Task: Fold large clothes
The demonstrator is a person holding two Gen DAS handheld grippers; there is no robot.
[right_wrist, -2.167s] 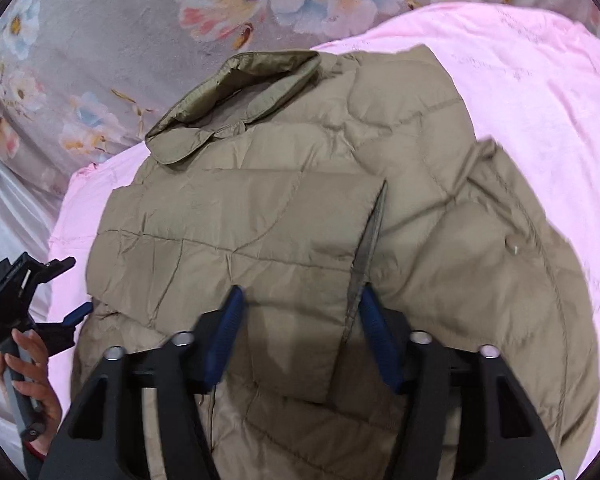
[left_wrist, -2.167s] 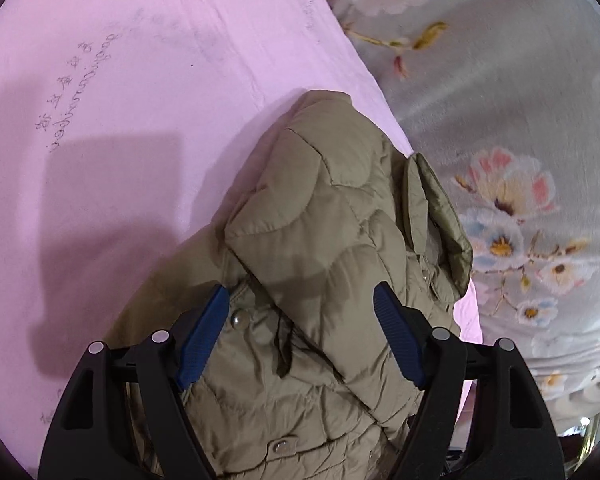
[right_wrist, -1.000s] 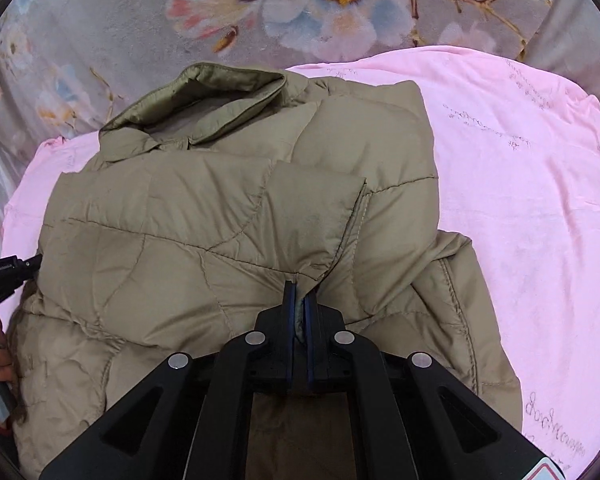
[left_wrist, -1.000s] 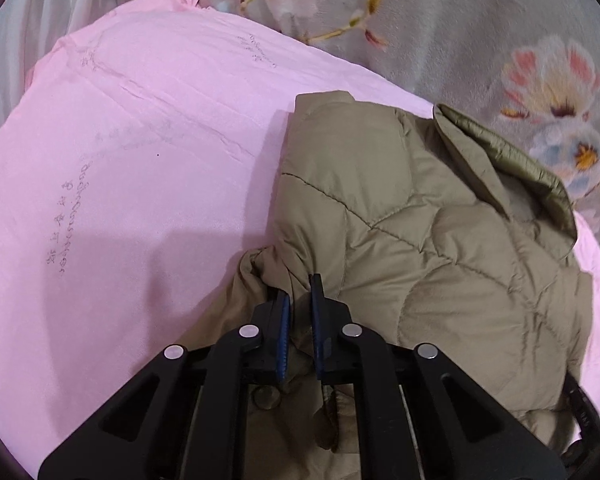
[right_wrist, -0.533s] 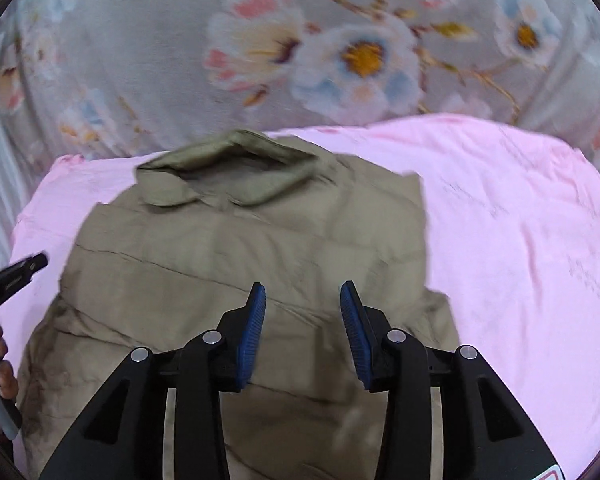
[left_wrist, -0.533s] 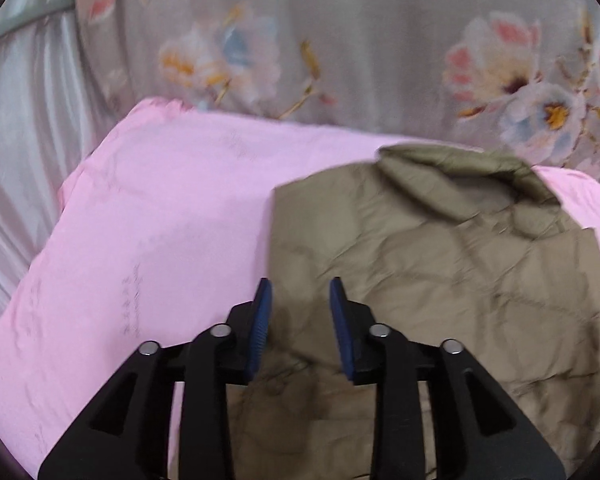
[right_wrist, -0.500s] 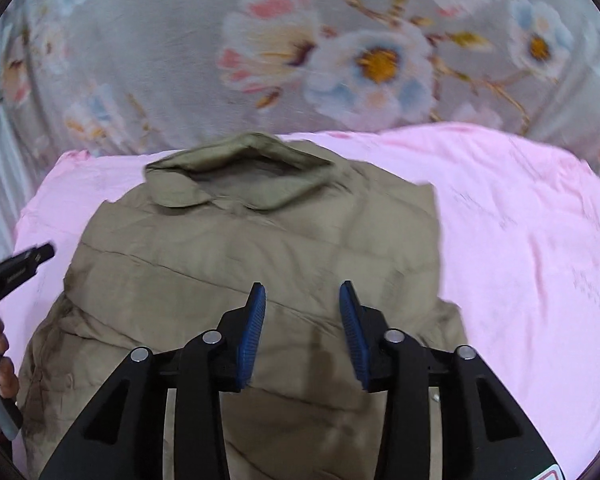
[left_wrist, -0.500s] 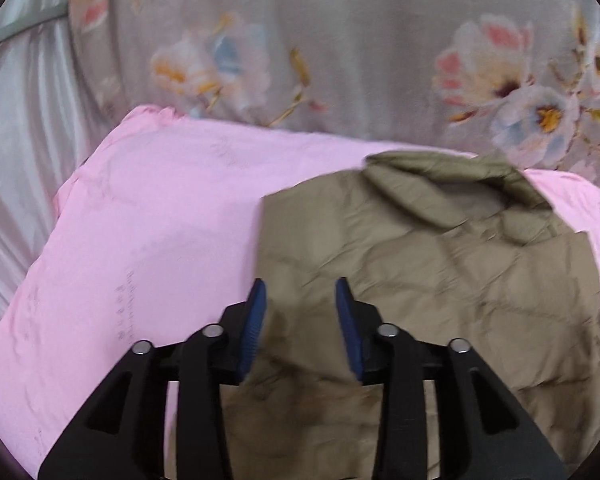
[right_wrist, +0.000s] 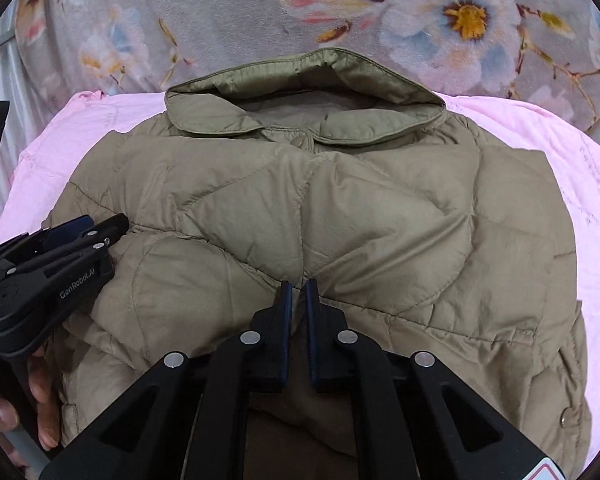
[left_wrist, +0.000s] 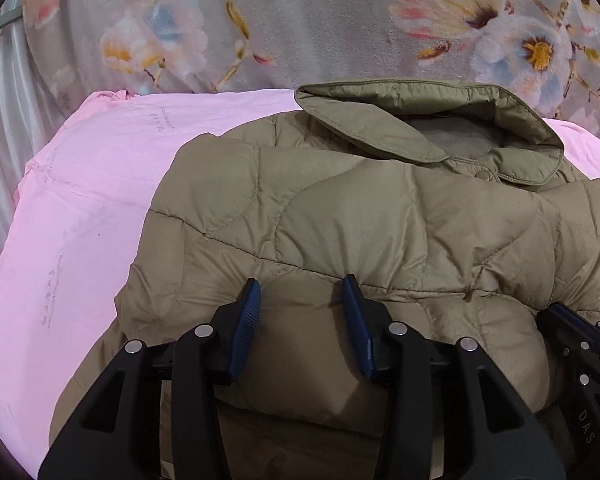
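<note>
On the pink sheet (left_wrist: 80, 208) lies the olive quilted jacket (left_wrist: 340, 216), collar (right_wrist: 300, 92) toward the flowered blanket (right_wrist: 240, 12). The left gripper (left_wrist: 300, 292) stands partly open over its fabric; the right gripper (right_wrist: 296, 292) has just closed, pinching a fold.

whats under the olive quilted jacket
The jacket lies on a pink sheet, which shows around its edges; whatever is beneath the jacket's middle is covered.
</note>
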